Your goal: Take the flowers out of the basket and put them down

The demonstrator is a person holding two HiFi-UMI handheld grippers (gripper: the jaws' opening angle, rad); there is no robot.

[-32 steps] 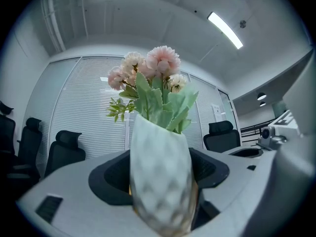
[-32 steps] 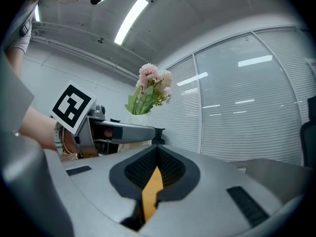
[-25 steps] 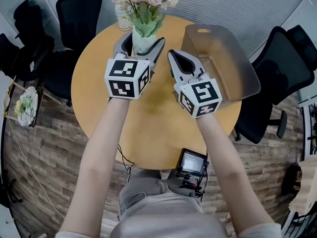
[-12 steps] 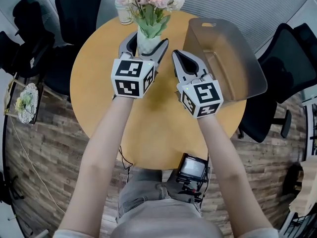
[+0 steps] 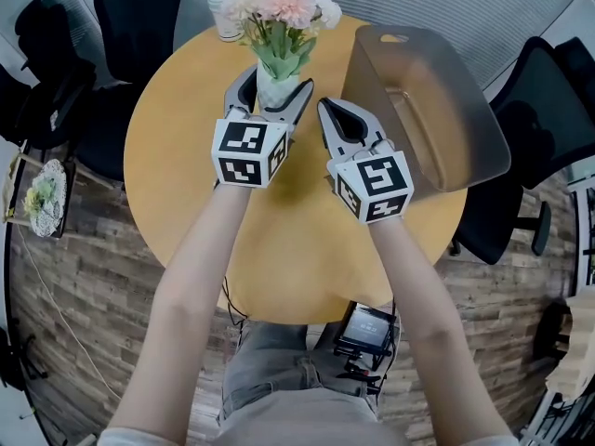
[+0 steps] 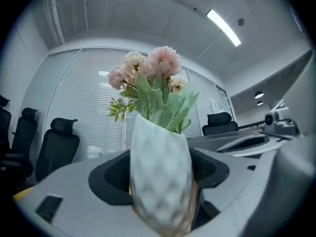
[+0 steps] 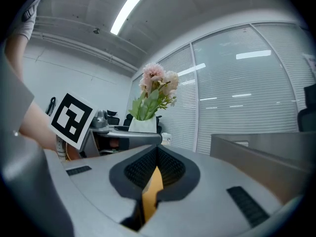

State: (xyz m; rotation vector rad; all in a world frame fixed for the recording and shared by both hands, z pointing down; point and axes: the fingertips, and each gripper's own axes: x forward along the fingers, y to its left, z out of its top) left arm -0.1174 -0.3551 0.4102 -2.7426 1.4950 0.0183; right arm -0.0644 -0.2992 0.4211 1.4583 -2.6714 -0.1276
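Both grippers and the flowers (image 5: 279,3) have sunk toward the table (image 5: 186,156).
The left gripper (image 5: 276,80) clamps the white vase (image 5: 276,91) with its jaws wide, beside the basket (image 5: 465,128) and outside it. The left gripper view shows the pads pressed on the vase (the head view hides this). The right gripper view shows the right gripper (image 7: 157,149) closed and empty.

The basket (image 5: 437,110) blocked the right side of the table (image 5: 279,240); a cup (image 5: 223,24) stood at the far edge behind the vase (image 5: 276,86). Its left and near parts lay bare. Chairs (image 5: 139,17) ringed it.
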